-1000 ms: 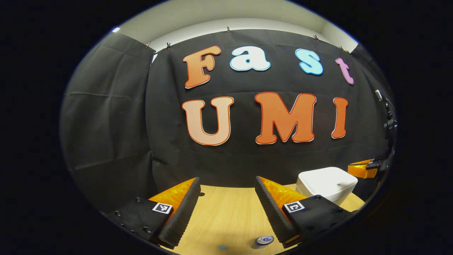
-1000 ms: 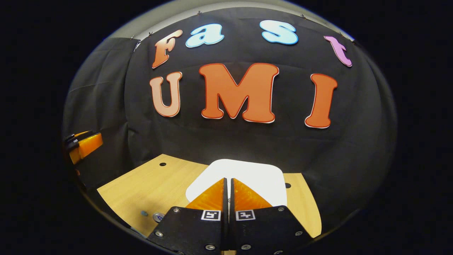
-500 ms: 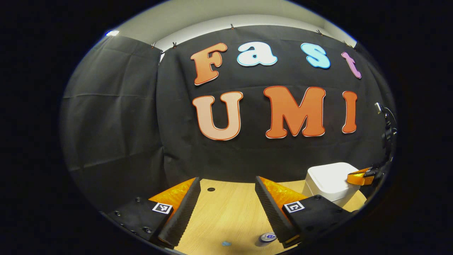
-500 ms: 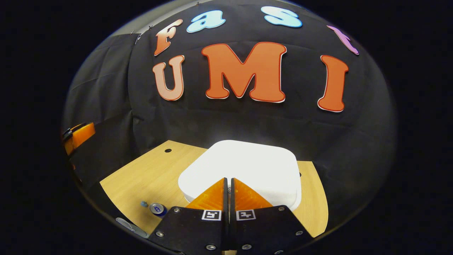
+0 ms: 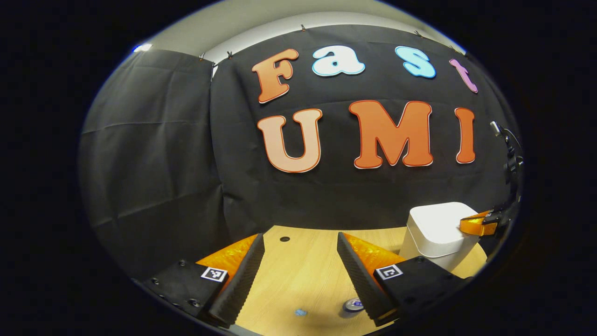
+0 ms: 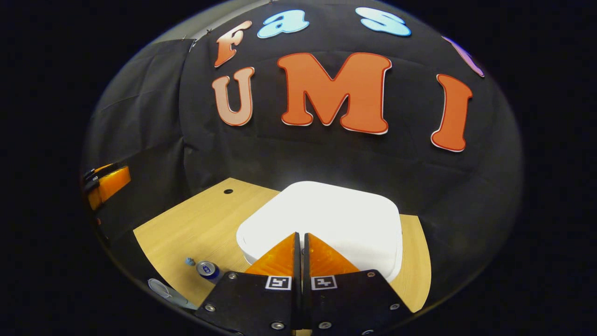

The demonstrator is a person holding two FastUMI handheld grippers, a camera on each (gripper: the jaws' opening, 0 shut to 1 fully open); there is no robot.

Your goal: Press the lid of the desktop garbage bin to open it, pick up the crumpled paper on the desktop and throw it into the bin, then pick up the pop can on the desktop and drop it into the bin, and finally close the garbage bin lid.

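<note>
The white square bin [image 6: 326, 214] stands on the wooden desk with its lid down. My right gripper [image 6: 301, 234] is shut with nothing in it, its tips over the near edge of the lid; whether they touch it I cannot tell. From the left gripper view the bin [image 5: 433, 228] stands at the right, with the right gripper [image 5: 475, 225] over its top. My left gripper [image 5: 300, 237] hangs open above the desk, holding nothing. A pop can [image 5: 353, 305] stands beside its right finger. A small bluish crumpled paper [image 5: 301, 311] lies left of the can [image 6: 207, 269].
The wooden desk [image 6: 196, 224] has a small round hole [image 6: 228, 191] near its back edge. A pale flat object [image 6: 163, 289] lies at the desk's front-left edge. Black cloth walls close the back and sides. The left gripper [image 6: 107, 184] shows at the far left.
My right gripper has come down and closer to the bin lid, which now looks larger. The left gripper has drifted so that more of the desk shows. Both jaws stand as before.
</note>
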